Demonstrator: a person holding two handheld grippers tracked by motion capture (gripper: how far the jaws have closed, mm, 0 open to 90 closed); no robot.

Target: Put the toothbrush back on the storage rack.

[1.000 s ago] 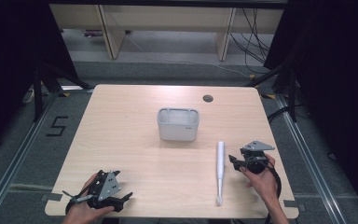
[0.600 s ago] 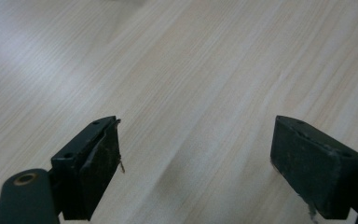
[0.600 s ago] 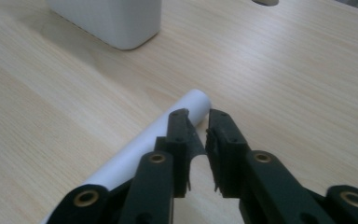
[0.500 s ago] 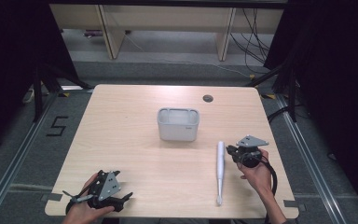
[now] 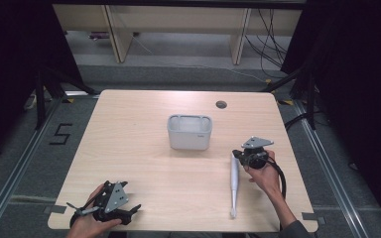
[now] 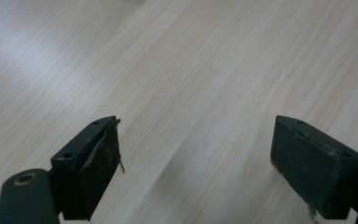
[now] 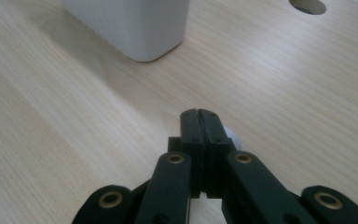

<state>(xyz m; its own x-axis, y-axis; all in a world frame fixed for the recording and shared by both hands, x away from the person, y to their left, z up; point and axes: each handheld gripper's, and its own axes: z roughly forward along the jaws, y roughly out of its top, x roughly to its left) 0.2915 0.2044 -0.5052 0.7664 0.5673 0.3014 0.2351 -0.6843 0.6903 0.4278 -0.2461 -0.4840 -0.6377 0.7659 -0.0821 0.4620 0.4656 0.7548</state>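
Two claws are at work on the desk (image 5: pixel 139 124). In the right gripper view the right claw (image 7: pixel 200 114) has its jaws pressed flat together, after just closing. Nothing sits between them. A small bit of a white tool (image 7: pixel 233 136) peeks out from behind the jaws, right beside them. I cannot tell if they touch.

From the high view, the right claw (image 5: pixel 237 154) is at the far tip of that white tool (image 5: pixel 234 183). The tool is long and thin, like a stick. It is thicker at the far end and skinny at the near end. It lies flat on the desk, on the right side, pointing away from the person.

A white tub (image 5: pixel 190 132) stands near the middle of the desk, a little past the tool's far tip and to its left. It has round corners and an open top.

The left claw (image 5: pixel 135 208) rests at the near left corner, well apart from the tool. In the left gripper view its jaws stand wide apart over bare wood, holding nothing.
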